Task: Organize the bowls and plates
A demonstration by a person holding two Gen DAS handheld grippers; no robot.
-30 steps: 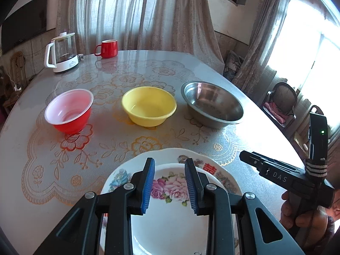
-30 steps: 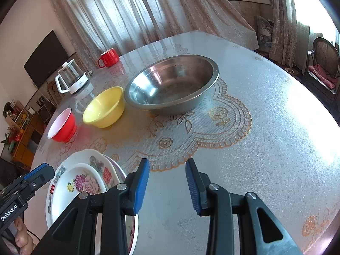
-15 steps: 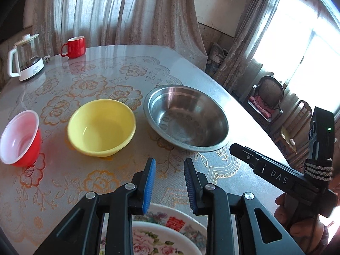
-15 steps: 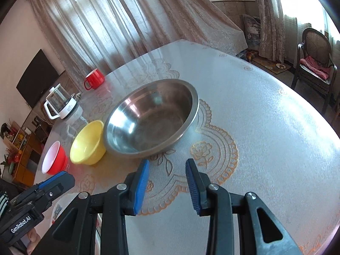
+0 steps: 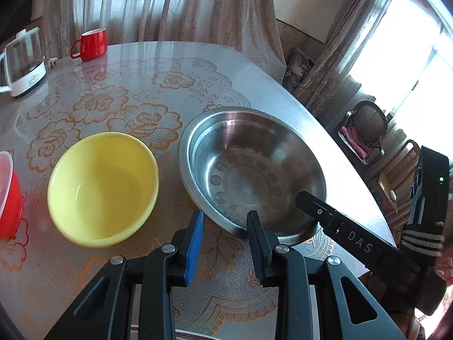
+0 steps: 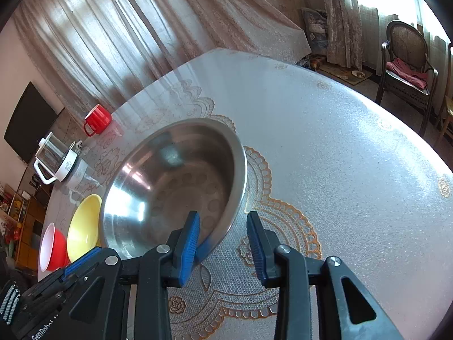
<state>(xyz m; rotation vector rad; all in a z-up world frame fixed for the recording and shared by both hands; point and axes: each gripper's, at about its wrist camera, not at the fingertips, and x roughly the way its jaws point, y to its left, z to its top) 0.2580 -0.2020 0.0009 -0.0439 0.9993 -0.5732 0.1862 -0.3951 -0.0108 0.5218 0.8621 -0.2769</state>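
Note:
A wide steel bowl (image 5: 249, 170) (image 6: 170, 187) stands on the table, with a yellow bowl (image 5: 104, 187) (image 6: 82, 226) to its left and a red bowl (image 5: 8, 198) (image 6: 52, 246) beyond that. My left gripper (image 5: 225, 218) hovers just before the steel bowl's near rim; its jaws are opening a little and nothing is pressed between them. My right gripper (image 6: 223, 218) hangs over the bowl's right rim with the rim seen between its fingers. Its jaws are closing slightly but do not press on the rim. Each gripper shows in the other's view: the left gripper (image 6: 82, 260) and the right gripper (image 5: 339, 226).
A red mug (image 5: 92, 44) and a glass kettle (image 5: 22, 62) stand at the far left of the round table (image 6: 339, 141), which has a lace-patterned cover. Chairs (image 6: 405, 59) stand beyond its right edge, and curtains hang behind it.
Both grippers have moved forward from over the stacked floral plates toward the steel bowl. The plates have dropped out of view, and the steel bowl now fills the middle of both views.

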